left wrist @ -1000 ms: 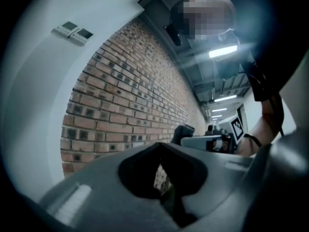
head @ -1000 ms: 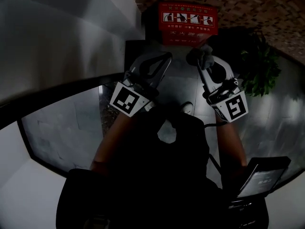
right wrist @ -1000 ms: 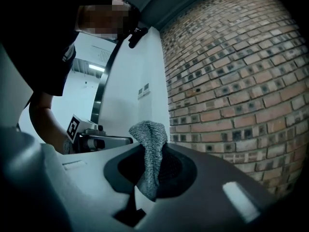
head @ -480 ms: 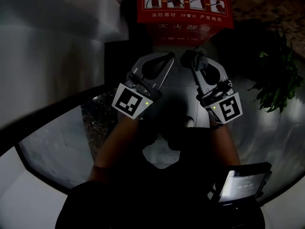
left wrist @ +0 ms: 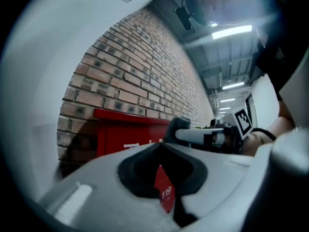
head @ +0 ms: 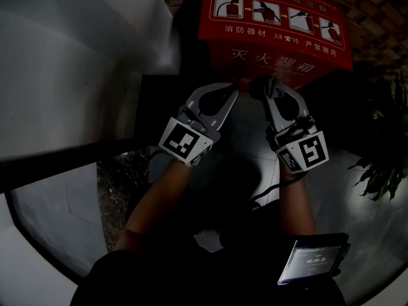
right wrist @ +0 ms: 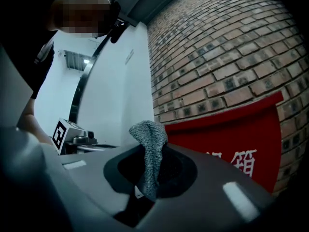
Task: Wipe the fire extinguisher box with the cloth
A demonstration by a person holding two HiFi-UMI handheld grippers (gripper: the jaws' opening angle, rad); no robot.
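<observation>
The red fire extinguisher box [head: 280, 30] stands against the brick wall, with white picture instructions on its top. It shows ahead in both gripper views [left wrist: 125, 137] [right wrist: 231, 149]. My right gripper [head: 268, 87] is shut on a grey knitted cloth [right wrist: 149, 151], whose bunched end [head: 263, 83] pokes out just short of the box's front face. My left gripper [head: 231, 89] is beside it on the left, its jaws closed together with nothing between them, tips near the box's lower front.
A brick wall [right wrist: 227, 57] rises behind the box. A white wall [head: 70, 56] with a dark rail lies at the left. A green plant [head: 386, 164] sits at the right. A phone-like screen [head: 312, 260] hangs near the person's waist.
Both grippers and the head camera have moved closer to the box; it now fills more of the view, and the cloth end sits nearly at its front.
</observation>
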